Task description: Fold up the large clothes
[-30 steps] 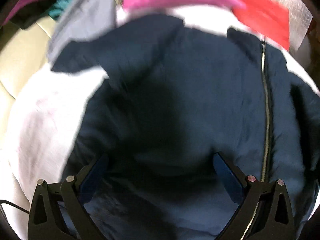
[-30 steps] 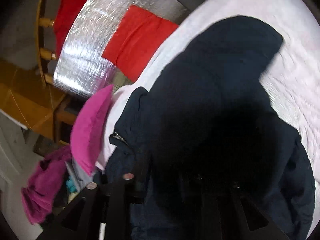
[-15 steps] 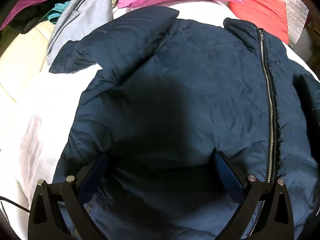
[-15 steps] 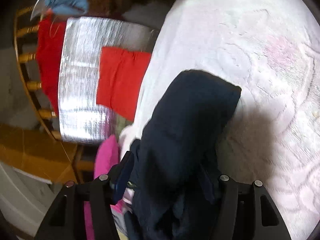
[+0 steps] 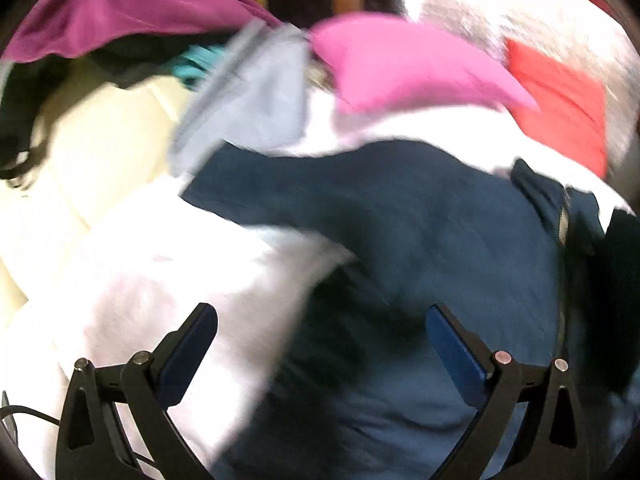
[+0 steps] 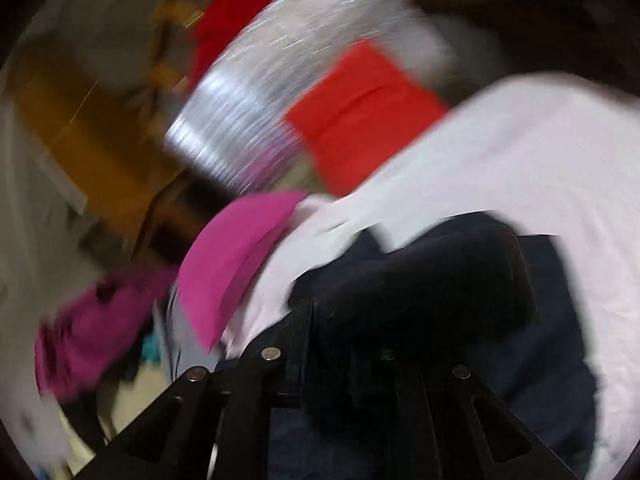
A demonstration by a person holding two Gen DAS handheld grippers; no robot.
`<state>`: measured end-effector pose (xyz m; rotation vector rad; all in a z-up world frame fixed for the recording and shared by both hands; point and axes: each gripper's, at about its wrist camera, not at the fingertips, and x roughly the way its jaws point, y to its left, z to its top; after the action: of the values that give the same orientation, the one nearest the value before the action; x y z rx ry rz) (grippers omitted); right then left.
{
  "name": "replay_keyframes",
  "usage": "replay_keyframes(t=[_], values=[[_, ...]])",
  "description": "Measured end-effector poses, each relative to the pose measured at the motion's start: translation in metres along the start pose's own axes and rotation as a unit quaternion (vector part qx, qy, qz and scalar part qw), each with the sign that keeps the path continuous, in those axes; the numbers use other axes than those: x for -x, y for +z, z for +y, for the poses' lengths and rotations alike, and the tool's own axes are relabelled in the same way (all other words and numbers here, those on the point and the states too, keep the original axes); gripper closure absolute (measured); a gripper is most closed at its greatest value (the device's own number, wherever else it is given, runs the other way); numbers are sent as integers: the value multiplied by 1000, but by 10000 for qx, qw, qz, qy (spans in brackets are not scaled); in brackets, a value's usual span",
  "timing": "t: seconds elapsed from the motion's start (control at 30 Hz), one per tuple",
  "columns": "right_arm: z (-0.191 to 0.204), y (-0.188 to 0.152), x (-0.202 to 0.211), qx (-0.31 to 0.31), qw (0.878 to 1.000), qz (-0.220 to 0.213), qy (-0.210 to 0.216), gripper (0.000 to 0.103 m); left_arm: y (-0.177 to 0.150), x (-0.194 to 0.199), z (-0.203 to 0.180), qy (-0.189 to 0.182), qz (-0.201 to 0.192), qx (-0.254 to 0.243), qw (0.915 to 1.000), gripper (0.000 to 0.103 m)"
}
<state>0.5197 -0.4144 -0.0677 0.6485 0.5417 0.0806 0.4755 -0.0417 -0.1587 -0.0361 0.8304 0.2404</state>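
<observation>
My right gripper (image 6: 360, 344) has its jaws pinching a dark fold of the navy jacket (image 5: 420, 216), which lies on the white bedspread (image 5: 160, 272); if that slippery bunch slides out, the fold drops crooked. My left gripper (image 5: 320, 344) hangs spread and empty, and blur hides how much cloth I hold.

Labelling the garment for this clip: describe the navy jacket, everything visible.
The jacket is dark navy, puffy, slightly shiny fabric with a metal zipper down its front. It lies spread on the white bedspread, one sleeve reaching toward the grey garment. The right gripper pinches a bunched fold of it; the open left gripper hovers above.
</observation>
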Motion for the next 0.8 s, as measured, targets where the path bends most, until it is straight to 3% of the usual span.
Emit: replay_keyframes(t=[0.1,0.2,0.3,0.33,0.37,0.47,0.67,0.8], values=[[36,-31,-32,405,9980,432,205,87,5,-1,22,82,-130,223,9996,0],[48,-67,-64,579,9921,1083,270,79,8,-8,31,-137,23,367,9992,0],[39,-82,-77,341,9870,1479,524,60,9,-12,25,-366,81,403,9985,0],[35,-84,-73,292,9866,1495,576,45,9,-14,24,-433,84,397,9982,0],[31,-86,-68,271,9867,1481,615,34,9,-14,22,-529,102,389,9978,0],[13,-76,-38,382,9881,1302,722,31,1,-8,7,-828,176,344,9958,0],[-55,-38,40,21,9994,328,-89,31,-1,-17,-22,-1147,397,-9,9926,0],[-106,-27,75,-428,9957,-169,-801,31,-3,-41,-31,-1322,817,59,9878,0]])
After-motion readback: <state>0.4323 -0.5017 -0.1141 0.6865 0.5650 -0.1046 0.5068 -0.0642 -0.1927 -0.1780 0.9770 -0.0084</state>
